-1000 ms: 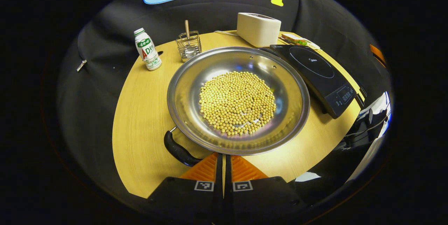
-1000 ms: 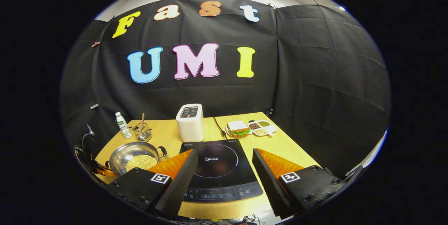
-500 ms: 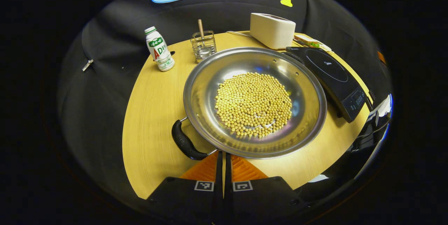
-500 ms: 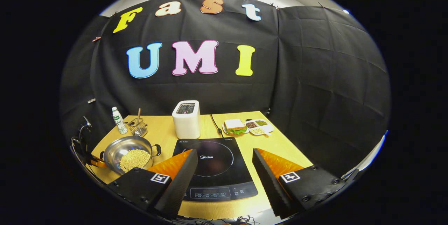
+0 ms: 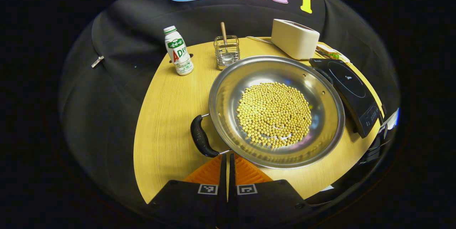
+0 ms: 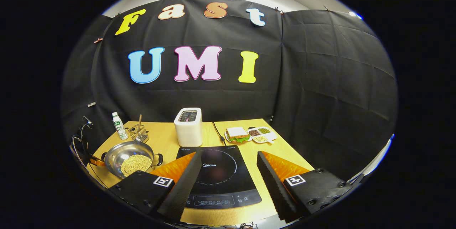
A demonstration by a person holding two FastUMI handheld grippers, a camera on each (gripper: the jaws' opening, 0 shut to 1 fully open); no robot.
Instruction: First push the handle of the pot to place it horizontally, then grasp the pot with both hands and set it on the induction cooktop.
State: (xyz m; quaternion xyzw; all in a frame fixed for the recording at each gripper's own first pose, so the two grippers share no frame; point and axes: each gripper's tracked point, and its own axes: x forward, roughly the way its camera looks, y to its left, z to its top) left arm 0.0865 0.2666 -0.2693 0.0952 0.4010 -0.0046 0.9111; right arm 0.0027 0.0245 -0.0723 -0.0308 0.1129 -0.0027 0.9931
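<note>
Steel pot (image 5: 320, 90), far handle (image 5: 322, 74) half hidden.

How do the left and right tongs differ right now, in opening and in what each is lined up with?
The left tongs are shut, fingers together, while the right tongs stand wide open. The left tongs sit at the pot rim beside its near handle; the right tongs frame the induction cooktop, away from the pot. Both hold nothing and are low over the same table.
</note>
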